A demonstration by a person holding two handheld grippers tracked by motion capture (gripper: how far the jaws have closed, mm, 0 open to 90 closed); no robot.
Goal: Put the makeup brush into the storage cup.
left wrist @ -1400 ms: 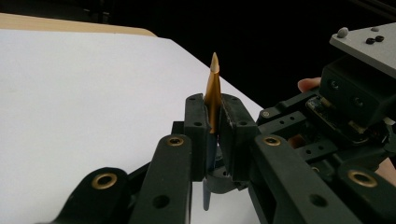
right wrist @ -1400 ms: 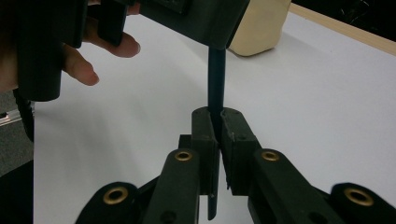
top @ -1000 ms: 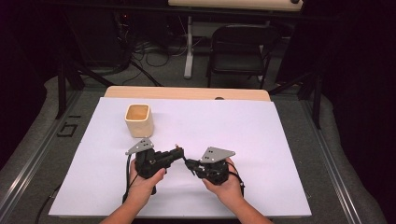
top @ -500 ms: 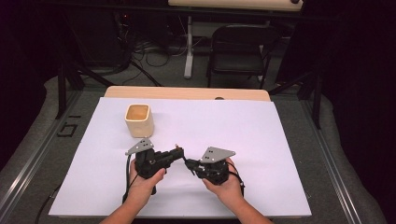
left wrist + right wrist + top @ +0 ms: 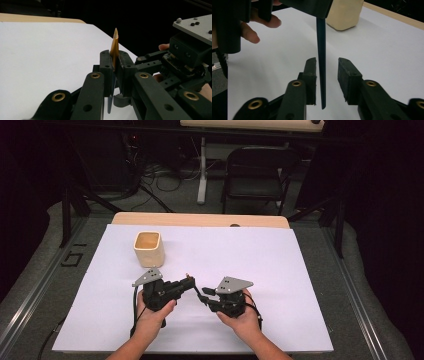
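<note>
Left tool [image 5: 114, 75]: pressed together on a pen [image 5: 114, 47], gold tapered tip up past the jaws, dark barrel hanging below them.
Right tool [image 5: 326, 75]: spread, jaws either side of the pen's dark barrel [image 5: 321, 62], not touching it.
Pen's place: held off the counter [image 5: 280, 270] between the two tools [image 5: 187, 282] [image 5: 202, 296], near the counter's front edge, well apart from the beige cup [image 5: 149, 248] toward the back left corner.
Handling: likely light, stiff, smooth and a bit slippery; the tip looks delicate.
Where to grip: on the straight barrel, squarely between the pads, away from the taper.
Change from earlier: none that I can make out; hands, tools and cup sit as before.
</note>
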